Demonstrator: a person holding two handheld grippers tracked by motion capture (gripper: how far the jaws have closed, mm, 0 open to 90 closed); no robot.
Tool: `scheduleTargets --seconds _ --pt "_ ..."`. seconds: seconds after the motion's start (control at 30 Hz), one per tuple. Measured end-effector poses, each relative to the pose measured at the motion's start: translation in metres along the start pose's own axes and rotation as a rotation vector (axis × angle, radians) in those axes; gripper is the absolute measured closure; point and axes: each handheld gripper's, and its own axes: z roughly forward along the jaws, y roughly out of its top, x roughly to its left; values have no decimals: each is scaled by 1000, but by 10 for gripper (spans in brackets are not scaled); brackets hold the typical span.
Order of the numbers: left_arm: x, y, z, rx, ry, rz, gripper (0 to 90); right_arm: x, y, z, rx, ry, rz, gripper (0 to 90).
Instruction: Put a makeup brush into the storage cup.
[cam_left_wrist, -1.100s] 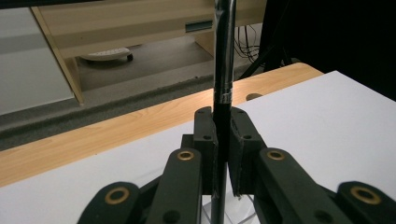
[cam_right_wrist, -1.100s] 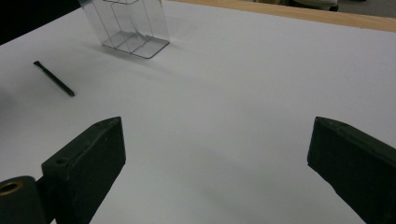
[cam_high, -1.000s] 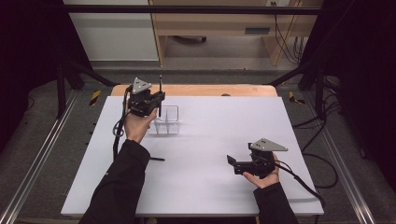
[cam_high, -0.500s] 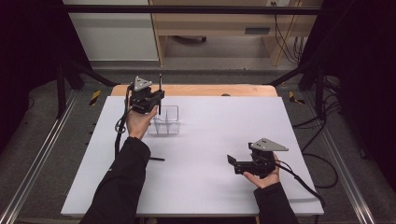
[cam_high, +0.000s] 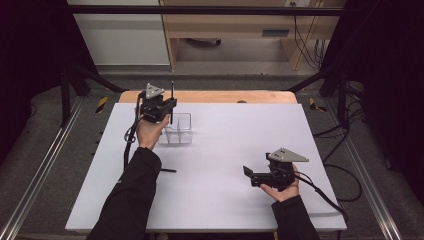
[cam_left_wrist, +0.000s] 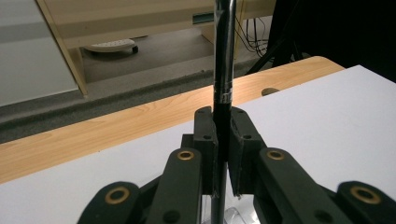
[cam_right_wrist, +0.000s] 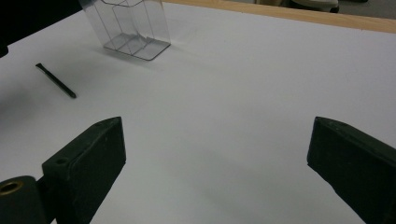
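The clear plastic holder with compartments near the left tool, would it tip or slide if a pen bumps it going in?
The clear plastic compartment holder looks thin-walled and so probably light, so a bump would likely slide it on the smooth white table. Its flat base should resist tipping somewhat. The slim black pen, clamped upright in the left tool, looks stiff and could lever it.

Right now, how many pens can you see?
2: one pen upright, clamped in the left gripper above the clear holder; one lying pen on the white table.
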Motion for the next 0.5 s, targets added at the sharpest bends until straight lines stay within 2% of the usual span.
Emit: scheduleTargets --seconds 0.5 --pt "2 -12 2 17 5 1 826 0 0 0 -1 1 0 48"
